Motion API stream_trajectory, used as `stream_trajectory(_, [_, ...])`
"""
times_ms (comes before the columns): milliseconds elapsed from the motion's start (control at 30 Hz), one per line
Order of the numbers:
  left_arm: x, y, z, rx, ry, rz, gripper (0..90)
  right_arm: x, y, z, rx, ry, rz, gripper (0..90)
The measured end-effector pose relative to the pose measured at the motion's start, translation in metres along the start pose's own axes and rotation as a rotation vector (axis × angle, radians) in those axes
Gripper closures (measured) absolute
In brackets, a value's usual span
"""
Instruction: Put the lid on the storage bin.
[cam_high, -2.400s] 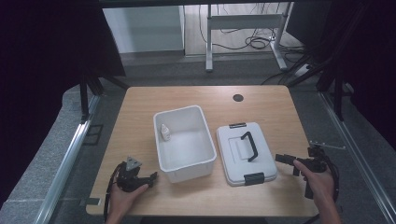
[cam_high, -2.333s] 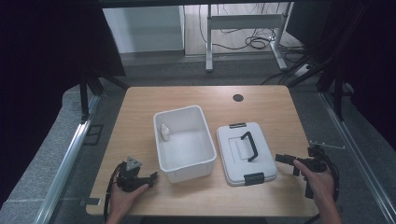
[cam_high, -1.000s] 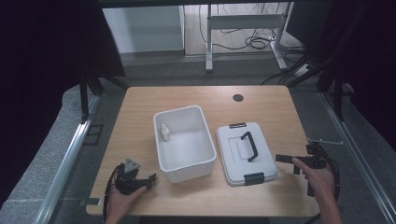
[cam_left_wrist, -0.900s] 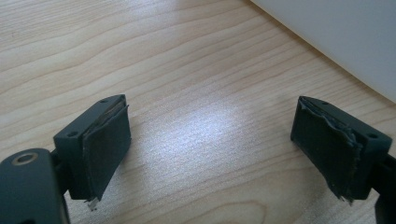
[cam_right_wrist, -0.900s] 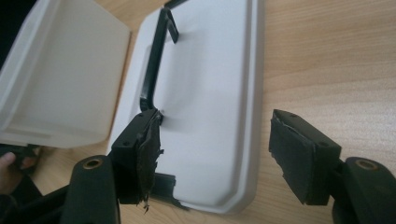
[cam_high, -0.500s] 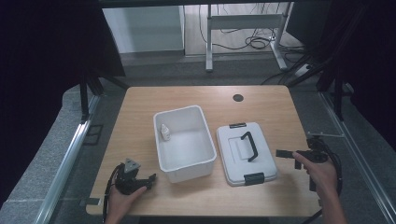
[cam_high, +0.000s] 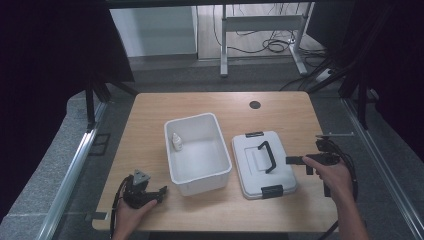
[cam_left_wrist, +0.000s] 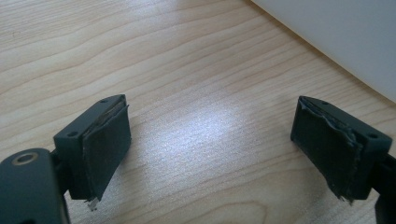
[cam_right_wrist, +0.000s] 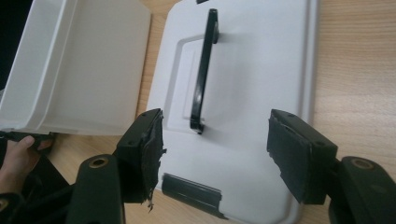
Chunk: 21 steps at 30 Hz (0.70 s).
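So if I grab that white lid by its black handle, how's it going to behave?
The lid looks like thin moulded plastic, so probably light and fairly stiff. Its handle is a narrow raised bar, which the open right tongs could likely close across. Lifted by the handle alone, it may swing or tilt. Its smooth surface suggests it would slide easily on the table if nudged.

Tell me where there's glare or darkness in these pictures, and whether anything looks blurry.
Left gripper view: a bright patch of glare on the wooden table between the open tongs; wood grain is sharp. Right gripper view: the white lid is evenly lit, its black handle crisp. High view: the tabletop is well lit, surroundings at both sides fall into near black; small details soft.
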<state>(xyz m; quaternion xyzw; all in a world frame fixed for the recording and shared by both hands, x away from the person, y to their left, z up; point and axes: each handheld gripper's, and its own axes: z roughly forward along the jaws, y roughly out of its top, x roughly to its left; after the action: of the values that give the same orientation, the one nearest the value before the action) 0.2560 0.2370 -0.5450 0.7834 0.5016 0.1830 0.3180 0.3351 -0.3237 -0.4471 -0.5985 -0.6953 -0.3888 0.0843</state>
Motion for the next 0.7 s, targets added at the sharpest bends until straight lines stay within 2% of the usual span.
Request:
stream_trajectory(200, [0.000, 0.000, 0.000, 0.000, 0.000, 0.000, 11.9, 0.012, 0.010, 0.003, 0.033, 0.009, 0.001, 37.0])
stream_trajectory(700, [0.000, 0.000, 0.000, -0.001, -0.001, -0.002, 11.9, 0.040, 0.030, 0.019, 0.126, 0.010, -0.042, 39.0])
